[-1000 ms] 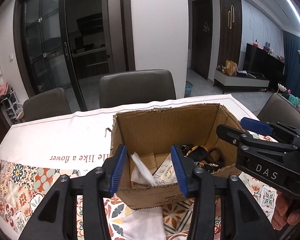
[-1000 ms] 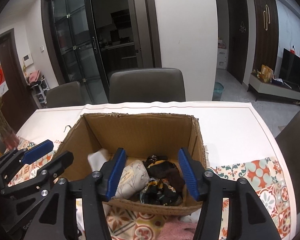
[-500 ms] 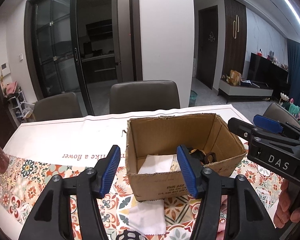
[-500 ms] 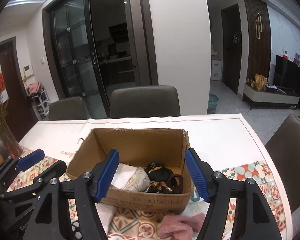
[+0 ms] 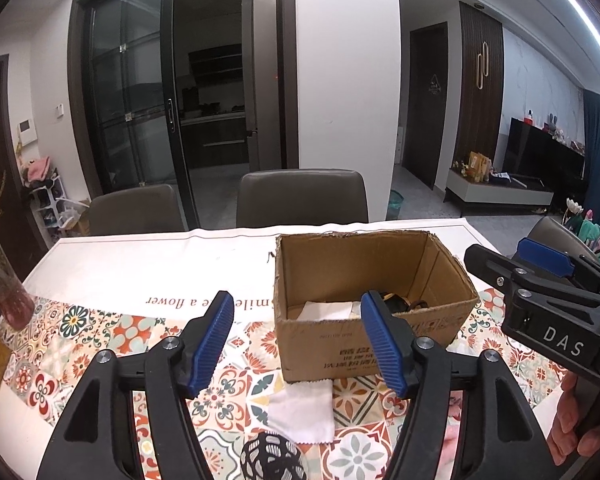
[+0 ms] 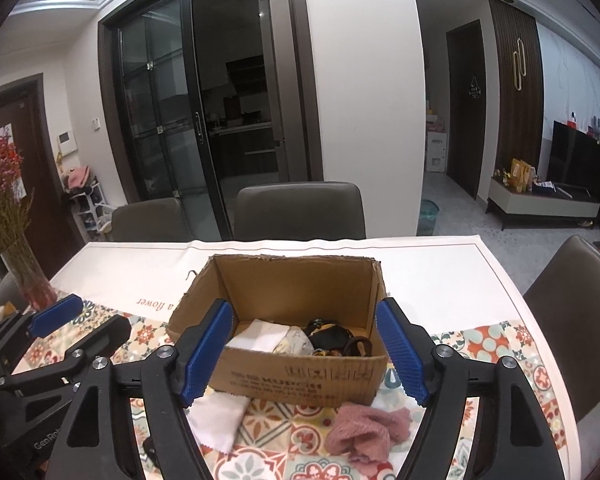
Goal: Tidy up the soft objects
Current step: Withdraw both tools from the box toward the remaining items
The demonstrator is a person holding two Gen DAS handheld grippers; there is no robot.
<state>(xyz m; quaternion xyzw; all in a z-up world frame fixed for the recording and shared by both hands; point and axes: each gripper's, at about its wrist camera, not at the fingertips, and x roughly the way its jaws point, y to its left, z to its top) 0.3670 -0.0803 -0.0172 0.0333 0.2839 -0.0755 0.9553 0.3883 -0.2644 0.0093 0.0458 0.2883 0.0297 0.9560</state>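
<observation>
An open cardboard box [image 5: 340, 344] [image 6: 300, 380] stands on the patterned tablecloth. Inside lie a white cloth [image 6: 260, 336], a pale printed pouch [image 6: 294, 344] and dark fabric items [image 6: 332, 336]. On the table in front of the box lie a white cloth [image 5: 304, 412] [image 6: 216, 420], a pink fuzzy piece [image 6: 364, 432] and a black mesh item [image 5: 272, 460]. My left gripper [image 5: 300, 344] is open and empty, held back from the box. My right gripper [image 6: 304, 352] is open and empty, also back from the box.
A glass vase with dried flowers [image 6: 24, 264] stands at the table's left edge. Grey chairs [image 5: 302, 196] stand behind the table, another chair [image 6: 572, 320] at the right. The right gripper body [image 5: 560, 320] shows at the right in the left wrist view.
Both grippers have pulled back and up from the box. The white cloth that hung at my left gripper over the box now lies flat inside it.
</observation>
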